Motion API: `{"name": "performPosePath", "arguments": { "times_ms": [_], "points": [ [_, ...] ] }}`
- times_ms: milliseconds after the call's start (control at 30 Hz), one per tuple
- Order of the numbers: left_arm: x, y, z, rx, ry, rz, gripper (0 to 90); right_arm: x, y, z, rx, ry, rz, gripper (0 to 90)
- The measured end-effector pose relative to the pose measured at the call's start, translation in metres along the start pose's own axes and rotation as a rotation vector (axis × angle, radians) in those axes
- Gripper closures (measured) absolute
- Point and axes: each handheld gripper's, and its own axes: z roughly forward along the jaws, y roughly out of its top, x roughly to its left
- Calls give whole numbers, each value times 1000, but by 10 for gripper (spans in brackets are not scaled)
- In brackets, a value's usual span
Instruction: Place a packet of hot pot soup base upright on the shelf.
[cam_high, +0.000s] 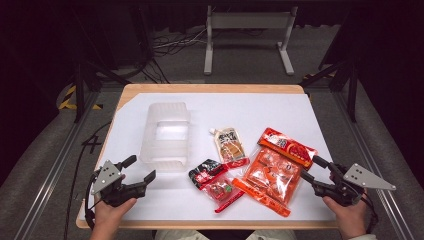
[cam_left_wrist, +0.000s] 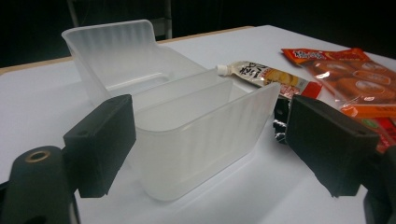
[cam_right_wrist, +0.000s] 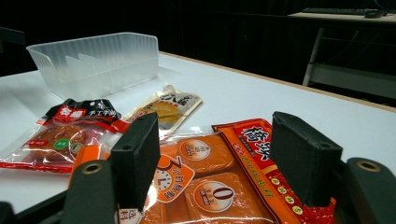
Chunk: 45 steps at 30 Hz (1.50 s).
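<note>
Your left gripper (cam_high: 139, 169) sits at the near left of the white table (cam_high: 300, 107), its jaws spread apart with nothing between them. It points at the near end of the clear, ribbed plastic bin (cam_high: 165, 134), which lies just beyond the fingertips without touching them. In the left gripper view the bin's (cam_left_wrist: 187, 135) near wall stands between the two black jaws but farther off.

Your right gripper (cam_high: 310, 168) rests at the near right, jaws also wide and holding nothing. Its tips are just beside the right edge of the large orange snack packet with a red header (cam_high: 277, 167); in the right gripper view that packet (cam_right_wrist: 210, 177) lies flat under and beyond the jaws.

To the left of it lie a small red-and-black packet (cam_high: 212, 182) and, farther away, a pale spouted pouch (cam_high: 230, 144), near the bin's right side.
</note>
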Motion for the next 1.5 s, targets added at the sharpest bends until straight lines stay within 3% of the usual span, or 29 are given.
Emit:
{"name": "performPosePath", "arguments": {
  "times_ms": [200, 333, 500, 600, 700, 867, 1333, 1433, 1500],
  "points": [
    [-1, 0, 1, 7, 1, 3, 171, -1, 1, 0, 1, 3, 3, 335],
    [-1, -1, 1, 14, 8, 9, 171, -2, 5, 5, 27, -35, 12, 335],
    [-1, 0, 1, 11, 14, 2, 174, -4, 12, 10, 29, -26, 5, 341],
    [-2, -1, 1, 20, 17, 8, 174, -10, 17, 12, 29, -13, 22, 343],
    [0, -1, 0, 17, 15, -10, 174, -18, 24, 14, 36, -43, 30, 342],
    [2, -1, 0, 19, 19, -11, 174, -30, 31, 15, 22, -47, 68, 341],
    [3, -2, 3, 34, 42, -13, 174, -57, 44, 31, 80, -70, 111, 344],
    [2, -2, 3, 38, 40, -7, 174, -61, 46, 35, 110, -125, 120, 354],
    [2, -2, 4, 39, 44, -5, 174, -65, 45, 37, 111, -131, 143, 349]
  ]
}}
